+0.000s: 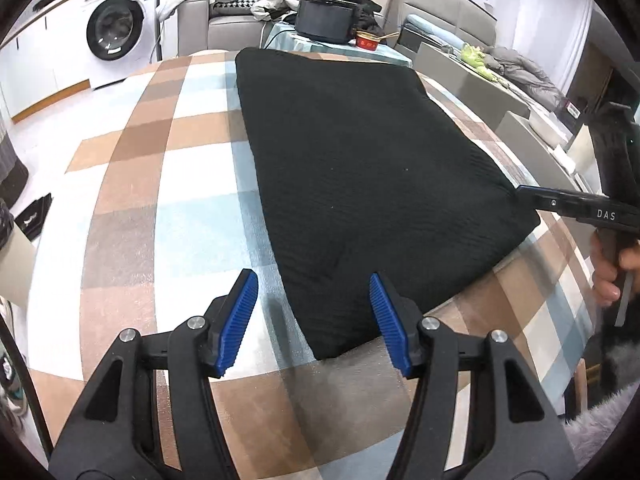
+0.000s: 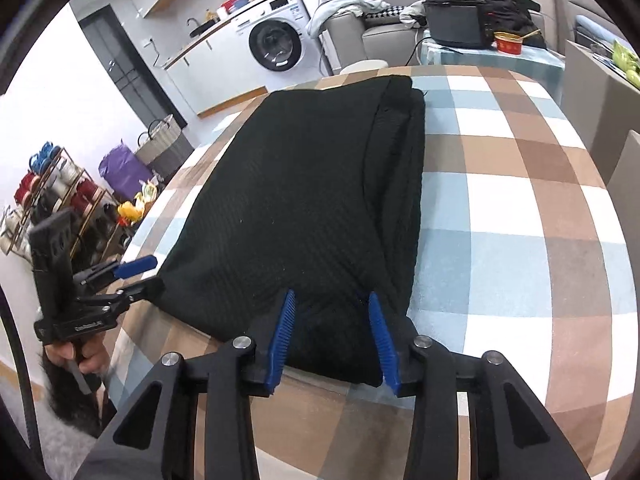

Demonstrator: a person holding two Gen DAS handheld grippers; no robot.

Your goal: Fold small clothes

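Black ribbed knit is lying folded into a thick rectangle on the checked tabletop [image 1: 168,184], and this black garment [image 1: 360,184] serves as the landmark for everything else.

Off its left edge, bare checked cloth is showing and nothing else from the task is waiting there. At its near-left corner the left tool [image 1: 314,320] is hovering with its blue pads spread well apart; that corner is sitting between them, but neither pad is pressing on the fabric, so this tool is gripping nothing. At the near-right corner of the garment, the right tool [image 2: 332,340] is standing with its jaws parted too. The near edge of the knit is lying between the blue pads, and a gap seems to be showing on both sides, so I judge it is letting go rather than clamping. Along the garment's right side, stacked layers [image 2: 400,152] are showing one over another, which suggests several folds are already made.

As a judgement, the folding of this piece is looking nearly or wholly finished: the edges are lining up neatly. What is left is probably a last smoothing or moving the bundle aside; no other small clothes awaiting folding are visible on the tabletop.
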